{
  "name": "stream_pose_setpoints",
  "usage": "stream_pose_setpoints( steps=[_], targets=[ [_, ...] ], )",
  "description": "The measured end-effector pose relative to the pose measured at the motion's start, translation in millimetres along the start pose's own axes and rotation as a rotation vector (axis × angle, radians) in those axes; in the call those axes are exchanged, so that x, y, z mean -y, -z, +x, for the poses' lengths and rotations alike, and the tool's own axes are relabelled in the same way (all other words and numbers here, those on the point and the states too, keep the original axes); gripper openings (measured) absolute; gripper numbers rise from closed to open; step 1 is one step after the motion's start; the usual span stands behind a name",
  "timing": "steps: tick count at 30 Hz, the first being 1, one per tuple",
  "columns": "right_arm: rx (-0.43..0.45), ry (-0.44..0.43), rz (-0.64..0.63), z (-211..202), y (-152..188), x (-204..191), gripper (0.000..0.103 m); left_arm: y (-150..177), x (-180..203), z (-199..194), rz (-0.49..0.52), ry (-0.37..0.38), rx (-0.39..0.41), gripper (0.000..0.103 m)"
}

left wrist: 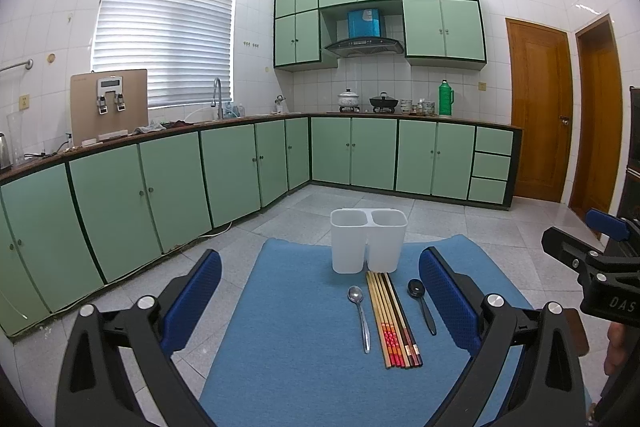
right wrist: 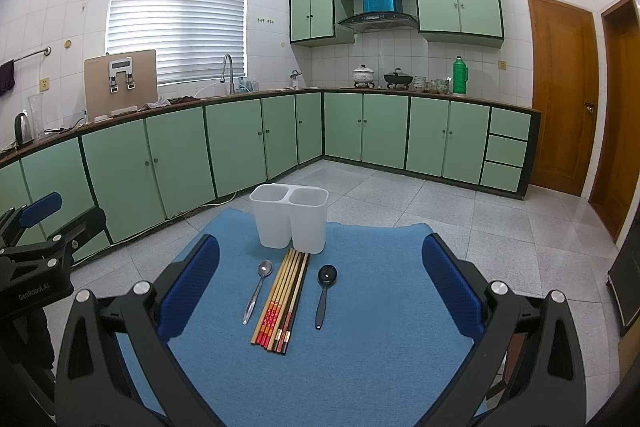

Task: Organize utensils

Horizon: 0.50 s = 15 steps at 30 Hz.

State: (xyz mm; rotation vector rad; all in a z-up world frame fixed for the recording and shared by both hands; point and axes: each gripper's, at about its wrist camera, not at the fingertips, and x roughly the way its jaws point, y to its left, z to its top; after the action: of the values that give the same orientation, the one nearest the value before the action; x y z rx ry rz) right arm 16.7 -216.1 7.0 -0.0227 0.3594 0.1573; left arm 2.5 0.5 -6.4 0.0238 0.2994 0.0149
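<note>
I hold my left gripper (left wrist: 320, 297) and my right gripper (right wrist: 320, 285) above the blue felt mat (right wrist: 380, 307), both with jaws spread wide and nothing between them. At the mat's far edge stands the white plastic two-compartment utensil holder (right wrist: 289, 219), upright, nothing visible inside. Just before it lie the shiny metal spoon (right wrist: 256, 291), the row of wooden chopsticks with red ends (right wrist: 282, 301) and the black plastic spoon (right wrist: 324, 293), side by side.
</note>
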Motion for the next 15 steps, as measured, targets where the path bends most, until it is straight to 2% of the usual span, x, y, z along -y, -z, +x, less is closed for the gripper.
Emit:
stream_pose_setpoints(
  steps=[15],
  targets=[
    [0.000,-0.001,-0.001,-0.9,-0.1,-0.2,0.098,-0.6,-3.2,2.4,-0.004,0.002,-0.001,0.097]
  ],
)
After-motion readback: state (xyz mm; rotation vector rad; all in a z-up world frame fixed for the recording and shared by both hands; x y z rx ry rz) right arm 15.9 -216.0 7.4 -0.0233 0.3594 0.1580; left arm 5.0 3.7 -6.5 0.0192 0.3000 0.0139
